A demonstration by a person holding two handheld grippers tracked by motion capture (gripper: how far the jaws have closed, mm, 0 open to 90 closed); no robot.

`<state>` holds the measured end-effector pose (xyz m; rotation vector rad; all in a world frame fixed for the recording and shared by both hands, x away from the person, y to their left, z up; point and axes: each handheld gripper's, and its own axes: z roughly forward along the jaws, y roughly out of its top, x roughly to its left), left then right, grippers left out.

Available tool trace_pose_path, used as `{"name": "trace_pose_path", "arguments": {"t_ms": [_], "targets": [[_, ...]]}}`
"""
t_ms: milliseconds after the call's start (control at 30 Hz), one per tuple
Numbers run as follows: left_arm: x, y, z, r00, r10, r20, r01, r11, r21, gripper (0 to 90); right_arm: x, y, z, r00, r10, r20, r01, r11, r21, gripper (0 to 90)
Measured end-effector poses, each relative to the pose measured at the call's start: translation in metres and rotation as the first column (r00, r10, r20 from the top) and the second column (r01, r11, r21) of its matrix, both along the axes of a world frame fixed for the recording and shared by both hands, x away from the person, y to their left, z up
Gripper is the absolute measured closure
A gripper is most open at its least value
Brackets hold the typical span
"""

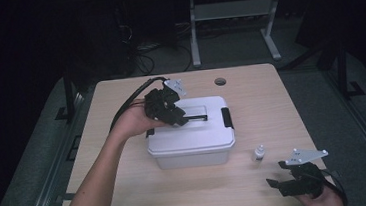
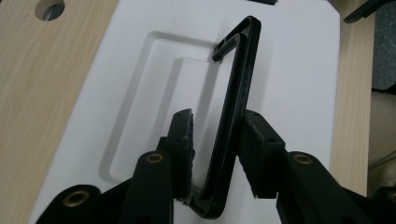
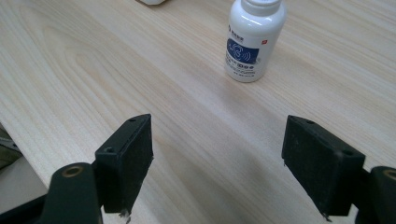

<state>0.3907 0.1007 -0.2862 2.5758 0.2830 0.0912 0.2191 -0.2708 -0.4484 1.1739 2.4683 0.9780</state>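
A white plastic box (image 1: 190, 142) with a flat lid (image 2: 299, 93) stands mid-table. Its black handle (image 2: 240, 84) is tipped up out of the recess in the lid. My left gripper (image 2: 217, 116) reaches over the lid from the left, with the handle between its jaws. The right pad (image 2: 257, 140) lies against the handle. A gap shows between the left pad (image 2: 184, 135) and the handle. In the high view the left gripper (image 1: 172, 115) sits on the lid's left part. My right gripper (image 1: 275, 172) rests low near the front right corner, open and holding nothing (image 3: 219, 123).
A small white bottle (image 1: 259, 152) with a blue label (image 3: 252, 42) stands upright right of the box, just ahead of the right gripper. A black latch (image 1: 227, 117) sits on the box's right side. A cable hole (image 1: 220, 81) lies near the wooden table's (image 1: 271, 100) far edge.
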Motion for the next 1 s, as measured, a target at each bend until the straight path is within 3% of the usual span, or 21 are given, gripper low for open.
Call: {"name": "trace_pose_path", "arguments": {"t_ms": [167,633,1000], "targets": [[0.006,-0.001,-0.001,0.9997,-0.009,-0.024,0.008,1.0000,-0.005,73.0,0.000,0.000,0.000,1.0000,0.000,-0.007,0.000,1.0000,0.001,24.4],[0.019,-0.007,-0.004,0.9983,-0.014,-0.056,0.015,0.9999,0.002,77.0,0.000,-0.002,-0.001,0.9999,0.004,-0.010,-0.004,1.0000,0.004,24.5],[0.020,-0.008,-0.003,0.9967,-0.051,-0.063,0.051,0.9987,0.002,79.5,0.000,-0.002,-0.002,0.9998,0.003,-0.019,-0.003,0.9999,0.012,24.5]]}}
